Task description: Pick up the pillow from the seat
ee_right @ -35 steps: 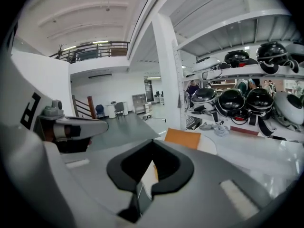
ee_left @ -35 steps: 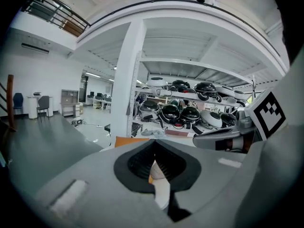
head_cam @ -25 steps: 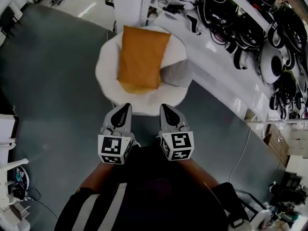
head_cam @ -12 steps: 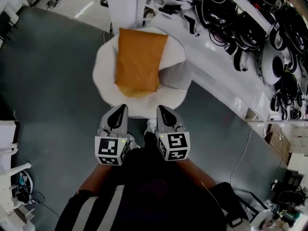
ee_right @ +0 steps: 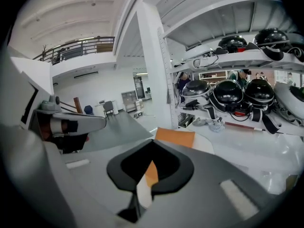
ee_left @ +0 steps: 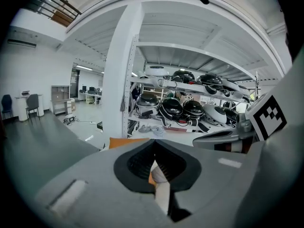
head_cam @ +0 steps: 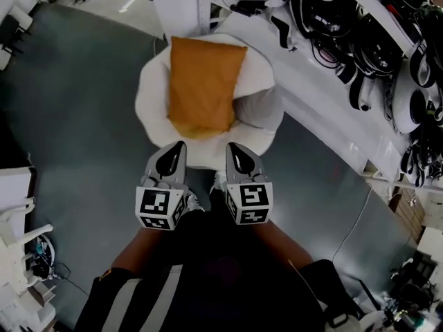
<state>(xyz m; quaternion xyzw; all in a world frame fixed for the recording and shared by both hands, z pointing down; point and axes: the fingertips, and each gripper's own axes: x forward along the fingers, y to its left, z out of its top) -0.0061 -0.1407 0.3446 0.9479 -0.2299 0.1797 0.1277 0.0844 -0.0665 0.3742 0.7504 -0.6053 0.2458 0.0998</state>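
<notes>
An orange pillow (head_cam: 203,85) leans against the back of a round white seat (head_cam: 256,109) in the head view. My left gripper (head_cam: 177,147) and right gripper (head_cam: 232,148) hover side by side over the seat's near rim, both shut and holding nothing, short of the pillow's lower edge. In the left gripper view a strip of the pillow (ee_left: 124,142) shows above the closed jaws. The right gripper view shows the pillow's top (ee_right: 175,137) just beyond its closed jaws, with the left gripper (ee_right: 71,123) at the left.
A white shelf unit (head_cam: 325,81) loaded with several black and white helmets (head_cam: 377,43) runs along the right behind the seat. A white pillar (head_cam: 181,5) stands right behind the seat. Grey floor (head_cam: 76,116) lies to the left, with white furniture (head_cam: 17,213) at the left edge.
Both grippers have moved forward together toward the seat; their tips now reach over its near rim. Both stay shut.
</notes>
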